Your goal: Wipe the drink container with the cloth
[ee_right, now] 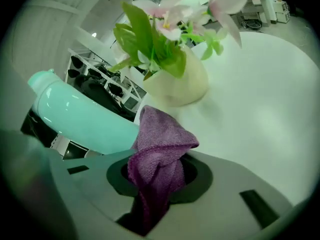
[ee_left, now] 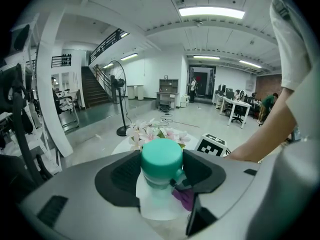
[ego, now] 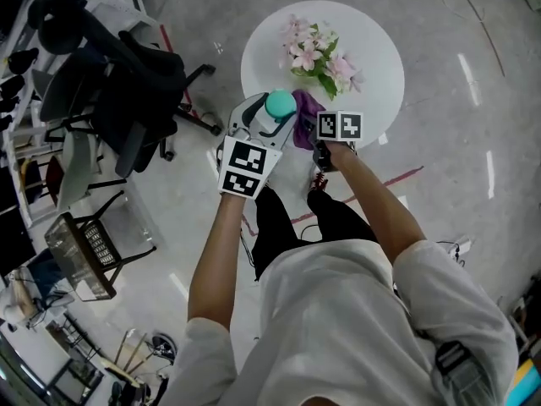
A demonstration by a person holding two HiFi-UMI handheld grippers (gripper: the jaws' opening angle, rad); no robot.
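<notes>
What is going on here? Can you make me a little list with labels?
Left hand-held gripper: closed on the mint-green drink bottle, held up near the table's edge
Right hand-held gripper: pinching the purple cloth
Cloth and bottle: cloth rests against the bottle's side
Table: round and white
On the table: pink flowers in a pale vase
</notes>
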